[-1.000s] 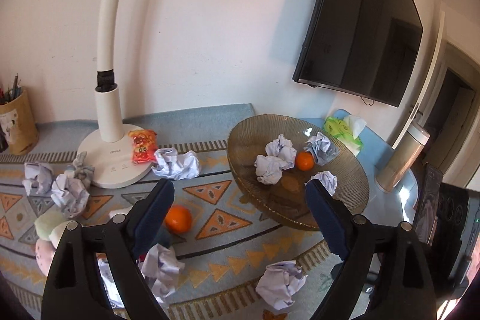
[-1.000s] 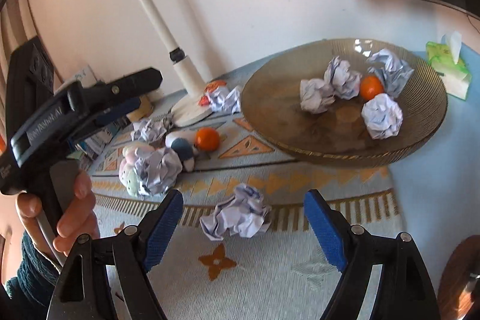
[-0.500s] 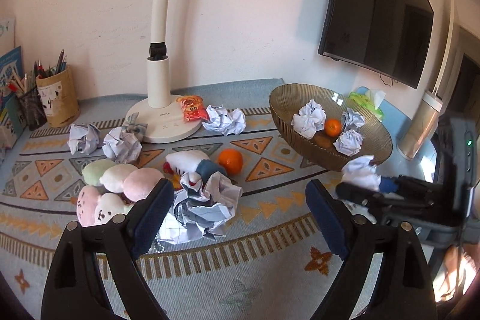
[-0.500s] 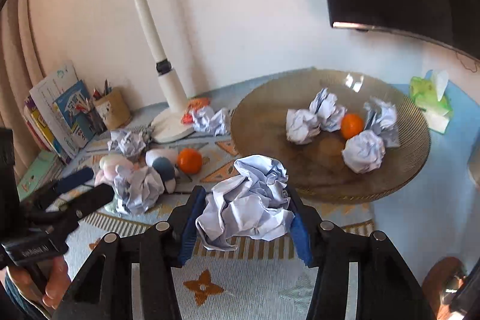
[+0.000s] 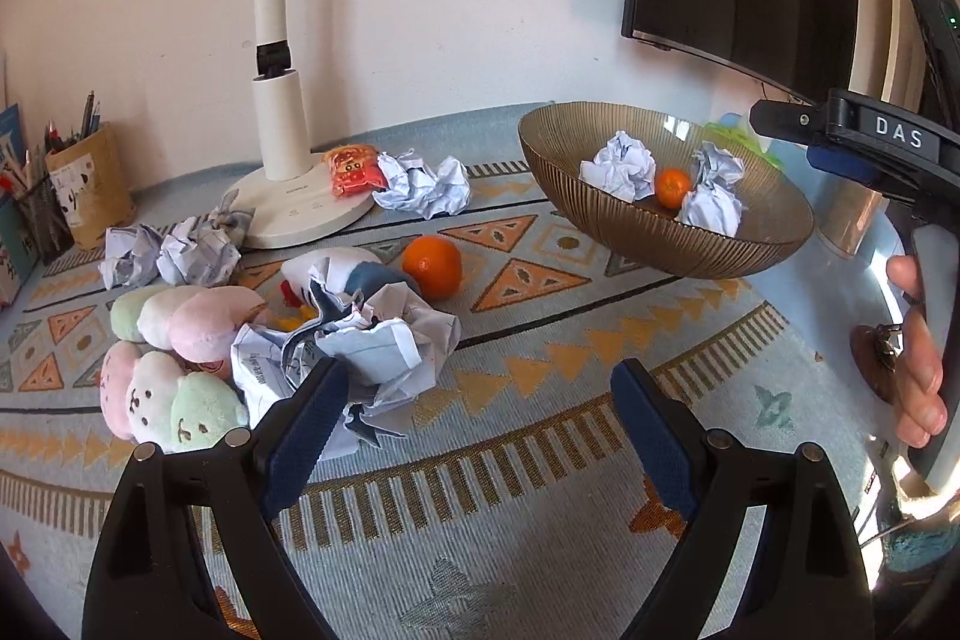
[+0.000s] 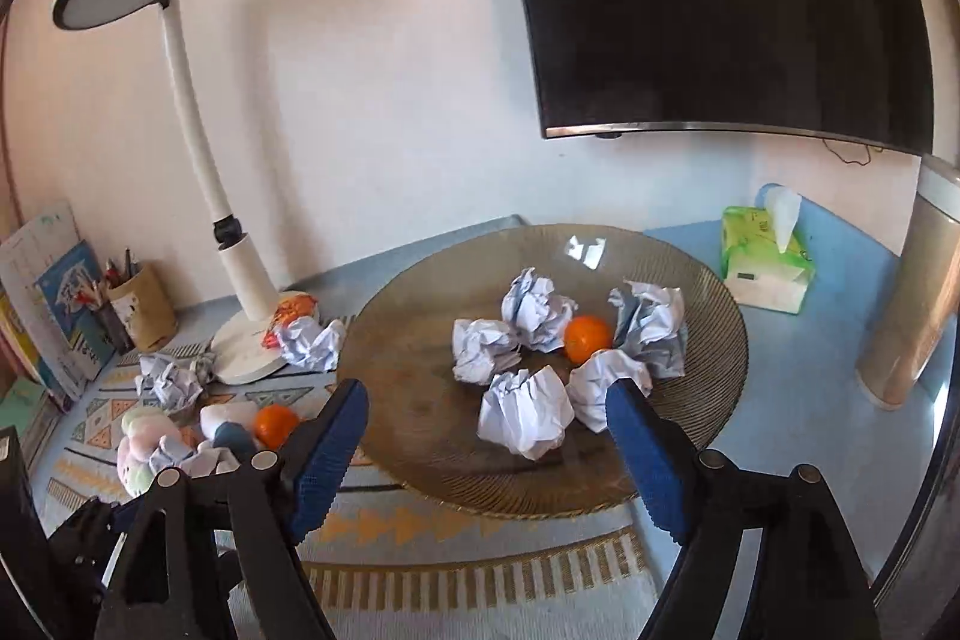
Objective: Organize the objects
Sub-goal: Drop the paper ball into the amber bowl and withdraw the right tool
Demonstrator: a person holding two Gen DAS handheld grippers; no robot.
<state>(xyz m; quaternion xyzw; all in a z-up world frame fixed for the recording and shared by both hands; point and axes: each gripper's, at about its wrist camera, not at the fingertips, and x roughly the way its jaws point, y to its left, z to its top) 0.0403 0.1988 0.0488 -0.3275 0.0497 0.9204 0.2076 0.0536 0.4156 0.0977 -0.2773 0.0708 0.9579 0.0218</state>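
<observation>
So the right gripper (image 6: 486, 436) sits over the glass bowl (image 6: 420, 436) with its jaws just opened up wide and nothing between them, and a crumpled paper ball (image 6: 525, 415) lies in the bowl right in front, next to four more balls and a small orange (image 6: 587, 337). The left gripper (image 5: 480, 415) is wide open too, empty, its left pad just beside a big paper wad (image 5: 354, 352) on the patterned mat (image 5: 540, 490), near the plush toys (image 5: 174, 376).

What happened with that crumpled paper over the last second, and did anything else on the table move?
The right gripper picked a paper ball off the mat, carried it over the bowl and, its jaws just opening, dropped it in. The left gripper, open throughout, came down toward the big paper wad. The oranges, lamp and plush toys stayed put.
</observation>
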